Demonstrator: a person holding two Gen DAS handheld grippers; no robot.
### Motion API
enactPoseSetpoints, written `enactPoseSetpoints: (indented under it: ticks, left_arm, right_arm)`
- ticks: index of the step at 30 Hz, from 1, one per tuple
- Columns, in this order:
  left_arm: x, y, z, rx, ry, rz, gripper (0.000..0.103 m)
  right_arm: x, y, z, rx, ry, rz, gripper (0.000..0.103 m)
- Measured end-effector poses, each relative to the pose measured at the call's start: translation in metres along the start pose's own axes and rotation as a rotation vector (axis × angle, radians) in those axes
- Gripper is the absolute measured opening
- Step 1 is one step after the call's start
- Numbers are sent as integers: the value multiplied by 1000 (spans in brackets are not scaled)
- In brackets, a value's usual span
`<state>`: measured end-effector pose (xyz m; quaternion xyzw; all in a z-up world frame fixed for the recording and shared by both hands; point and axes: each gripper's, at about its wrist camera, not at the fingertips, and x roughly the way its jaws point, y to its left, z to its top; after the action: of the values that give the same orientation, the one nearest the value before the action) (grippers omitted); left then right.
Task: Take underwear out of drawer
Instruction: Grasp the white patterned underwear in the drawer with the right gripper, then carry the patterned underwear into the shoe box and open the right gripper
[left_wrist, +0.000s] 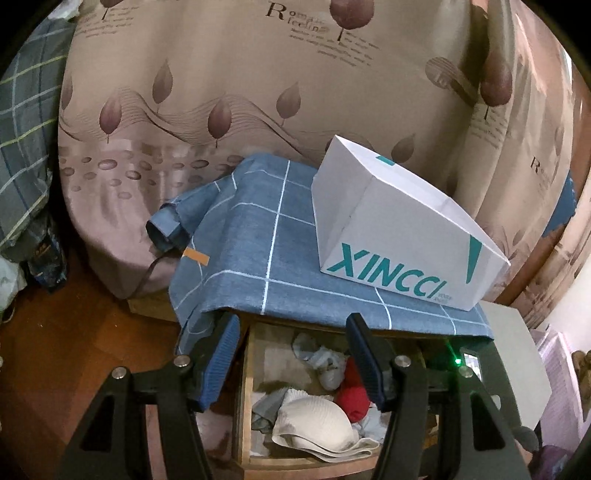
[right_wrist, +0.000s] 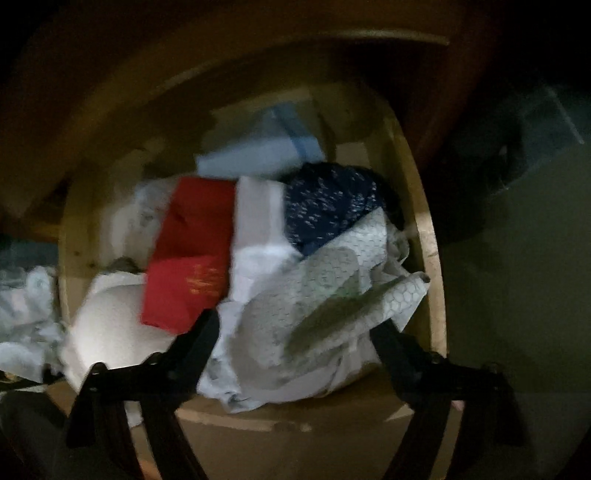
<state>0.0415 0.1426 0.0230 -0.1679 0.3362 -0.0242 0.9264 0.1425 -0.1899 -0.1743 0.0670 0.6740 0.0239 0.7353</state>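
Left gripper (left_wrist: 291, 354): nearest the lens, jaws wide, blue-padded fingers (left_wrist: 218, 365) holding nothing, poised above the open drawer (left_wrist: 242, 398). Right gripper (right_wrist: 295, 332): jaws wide, empty, black fingers (right_wrist: 199, 339) standing over the near end of the clothing pile; that view is dim and blurred.

Drawer: pale wood, pulled out from a nightstand. Contents are a loose heap of underwear. A white bra (left_wrist: 314, 417) lies at the near front edge; a red garment (left_wrist: 352, 398) lies behind it toward the right wall; a grey-white crumpled piece (left_wrist: 321, 360) sits toward the back. The right wrist view adds a dark blue patterned piece (right_wrist: 328, 206) at the right wall and a honeycomb-print grey garment (right_wrist: 317, 295) at the near right corner.

Surface: the nightstand top is draped with a blue checked cloth (left_wrist: 255, 240) overhanging its front edge. A white box marked XINCCI (left_wrist: 399, 225) rests on its right half.

Room: a leaf-print curtain (left_wrist: 221, 92) hangs behind; brown wooden floor (left_wrist: 74, 350) at left
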Motion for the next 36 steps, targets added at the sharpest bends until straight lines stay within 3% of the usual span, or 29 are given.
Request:
enactPoseSetpoints:
  ticks: [1, 2, 6, 20, 29, 36]
  left_arm:
    - [1, -2, -1, 9, 5, 4, 62]
    - [2, -3, -1, 16, 8, 9, 62]
    - [4, -4, -1, 28, 11, 14, 62]
    - [11, 6, 0, -22, 54, 20, 62]
    - [12, 3, -1, -10, 58, 33, 62]
    - [11, 2, -3, -3, 61, 35, 62]
  right_arm:
    - [2, -3, 0, 10, 5, 11, 40]
    - [2, -6, -1, 14, 5, 21, 33]
    - [-13, -10, -7, -9, -46, 53, 22]
    - [-127, -12, -45, -24, -252, 333, 20]
    - [-238, -6, -73, -70, -413, 502, 20]
    - [-337, 15, -58, -157, -580, 599, 20]
